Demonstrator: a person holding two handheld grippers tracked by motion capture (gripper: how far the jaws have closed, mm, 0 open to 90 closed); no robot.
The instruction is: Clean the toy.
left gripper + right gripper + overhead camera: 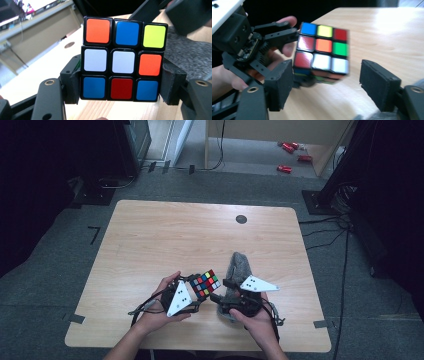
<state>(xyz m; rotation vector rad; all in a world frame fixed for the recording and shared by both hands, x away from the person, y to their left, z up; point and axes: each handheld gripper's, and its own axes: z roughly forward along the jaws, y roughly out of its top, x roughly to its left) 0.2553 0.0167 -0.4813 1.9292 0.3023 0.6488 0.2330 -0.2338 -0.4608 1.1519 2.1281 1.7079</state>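
Rubik's cube [205, 284] sits near the front-centre of a pale wooden worktop [165, 235], held just above the surface between the two hands. Lots of bare wood behind and to both sides of it; the front edge is close, w/ forearms coming in over it.

Left tool [120, 87]: pads pinch the cube's bottom layer from both sides, pads tight on the black plastic. Cube face toward this camera reads orange, blue, yellow on top; white, white, orange in the middle; blue, red, blue at the bottom. Left hand [162, 307] wraps the tool body, grey three-cornered plate on top.

Right tool [329, 83]: jaws spread. One pad is close beside the cube's lower left corner, though blur hides whether it touches; the other stands well apart w/ bare wood between. The cube is blurred in the right gripper view. Right hand [257, 317] holds it just right of the cube.

A grey fuzzy cloth [239, 265], felt-like and lumpy, lies on the worktop under and behind the right tool.

The worktop has rounded corners, visible grain and a dark round cable hole [241, 219] near the far edge. Room: grey carpet floor [55, 265], dim, black cables at right, red objects [290, 155] on the floor far back.
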